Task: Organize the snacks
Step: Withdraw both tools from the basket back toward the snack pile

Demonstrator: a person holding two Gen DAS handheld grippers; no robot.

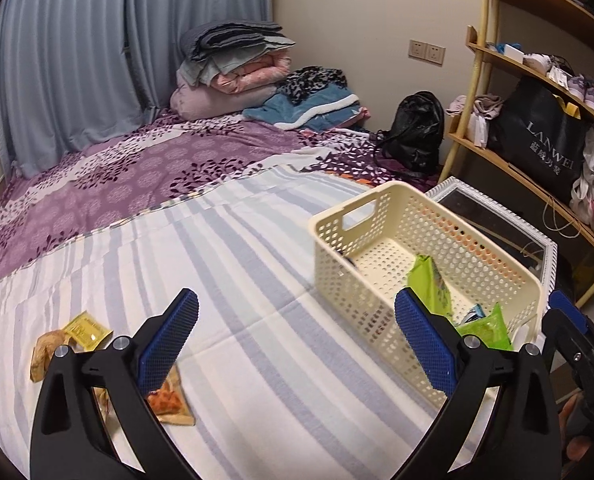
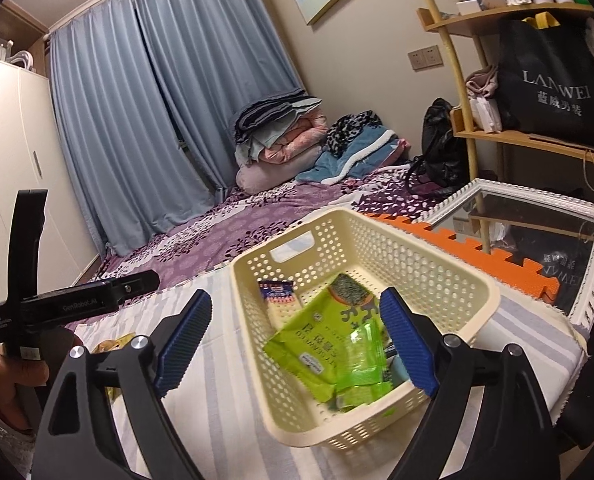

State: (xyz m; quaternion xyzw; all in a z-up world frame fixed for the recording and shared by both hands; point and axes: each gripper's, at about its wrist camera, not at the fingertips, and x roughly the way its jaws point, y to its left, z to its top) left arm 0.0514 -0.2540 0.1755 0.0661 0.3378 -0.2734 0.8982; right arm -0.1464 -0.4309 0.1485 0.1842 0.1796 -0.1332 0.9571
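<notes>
A cream perforated basket point(image 1: 377, 208) stands on the striped bed sheet, right of centre. Green snack packets point(image 1: 431, 284) lean inside it. My left gripper point(image 1: 297, 312) hovers open over the sheet left of the basket, with nothing between its blue pads. Near its left finger lie a yellow packet point(image 1: 85, 330), a brown snack point(image 1: 47, 352) and an orange packet point(image 1: 169, 398). In the right wrist view my right gripper point(image 2: 297, 304) stands open above the basket's point(image 2: 437, 256) near end. A green seaweed packet point(image 2: 337, 344) and a blue-white cracker pack point(image 2: 279, 300) lie loose below it.
A white-framed mirror point(image 2: 537, 200) and an orange foam mat point(image 2: 477, 252) lie right of the basket. A wooden shelf point(image 1: 537, 184) with a black bag stands beyond. Folded blankets point(image 1: 233, 72) and a black backpack point(image 1: 417, 132) sit at the bed's far end. A hand point(image 2: 13, 372) holds the left gripper.
</notes>
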